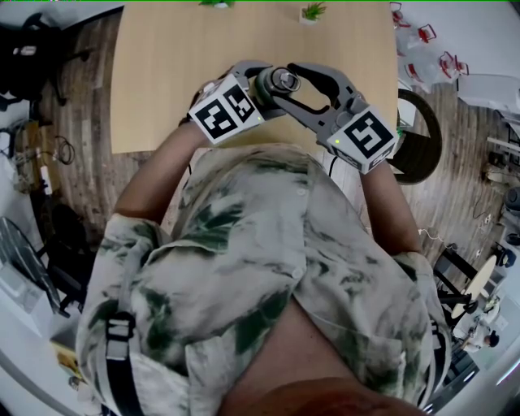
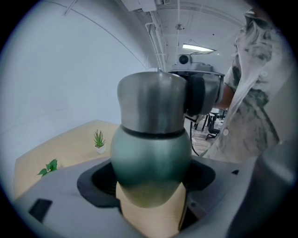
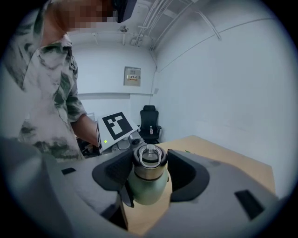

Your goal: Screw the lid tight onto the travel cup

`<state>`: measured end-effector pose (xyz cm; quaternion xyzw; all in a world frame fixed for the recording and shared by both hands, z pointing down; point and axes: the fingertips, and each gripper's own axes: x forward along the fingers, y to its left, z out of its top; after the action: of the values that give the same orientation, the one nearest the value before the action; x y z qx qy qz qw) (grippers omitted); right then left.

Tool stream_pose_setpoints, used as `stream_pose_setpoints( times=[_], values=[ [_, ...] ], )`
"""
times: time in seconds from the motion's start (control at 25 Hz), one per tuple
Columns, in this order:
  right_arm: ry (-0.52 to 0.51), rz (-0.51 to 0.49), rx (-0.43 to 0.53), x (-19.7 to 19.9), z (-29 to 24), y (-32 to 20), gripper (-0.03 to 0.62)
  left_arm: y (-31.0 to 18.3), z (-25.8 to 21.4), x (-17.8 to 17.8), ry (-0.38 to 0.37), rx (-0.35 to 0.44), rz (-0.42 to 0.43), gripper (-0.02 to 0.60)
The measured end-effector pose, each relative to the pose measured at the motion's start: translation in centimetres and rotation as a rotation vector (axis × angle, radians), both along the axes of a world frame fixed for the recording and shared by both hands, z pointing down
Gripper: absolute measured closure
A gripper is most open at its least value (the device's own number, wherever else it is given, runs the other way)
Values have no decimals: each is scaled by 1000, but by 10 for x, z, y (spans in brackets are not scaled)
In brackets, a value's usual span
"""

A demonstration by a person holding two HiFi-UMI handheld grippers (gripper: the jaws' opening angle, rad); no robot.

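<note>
Wooden table [image 1: 162,73] lies below the green travel cup [image 2: 151,158], which is held in the air with its body pinched between the left gripper [image 2: 150,181] fingers. The steel lid [image 3: 148,160] is seated and clasped by the right gripper [image 3: 148,172] fingers. Final tightening probably remains.

Light wood table [image 1: 162,81], with a small potted plant [image 1: 312,11] at its far edge and a second plant [image 1: 218,3] to the left of it. Floor [image 1: 77,154] is grey-brown wood plank. Walls [image 3: 223,83] are plain white, with a small framed panel [image 3: 132,76] on the far one and a black office chair [image 3: 149,122] below it, slightly right. Exposed white ceiling pipes [image 2: 156,32] and one lit strip light [image 2: 198,47]. Dark round furniture piece [image 1: 422,134] sits just beside the table's right edge. Light is even and bright.
</note>
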<state>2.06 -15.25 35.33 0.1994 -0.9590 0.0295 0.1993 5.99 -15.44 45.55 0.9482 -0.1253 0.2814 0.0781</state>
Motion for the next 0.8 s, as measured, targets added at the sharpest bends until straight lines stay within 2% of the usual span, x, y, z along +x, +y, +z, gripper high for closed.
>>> stream_pose_setpoints(
  times=[0.28, 0.56, 0.68, 0.8],
  values=[
    [32, -166, 21, -8, -6, 10, 324, 14, -7, 5, 26, -1, 109, 199],
    [36, -256, 11, -10, -10, 21, 313, 28, -11, 9, 42, -7, 199, 199],
    [39, -274, 14, -8, -10, 23, 319, 30, -12, 11, 38, -4, 206, 199],
    [28, -233, 25, -8, -11, 20, 322, 25, -12, 11, 39, 2, 178, 199]
  ],
)
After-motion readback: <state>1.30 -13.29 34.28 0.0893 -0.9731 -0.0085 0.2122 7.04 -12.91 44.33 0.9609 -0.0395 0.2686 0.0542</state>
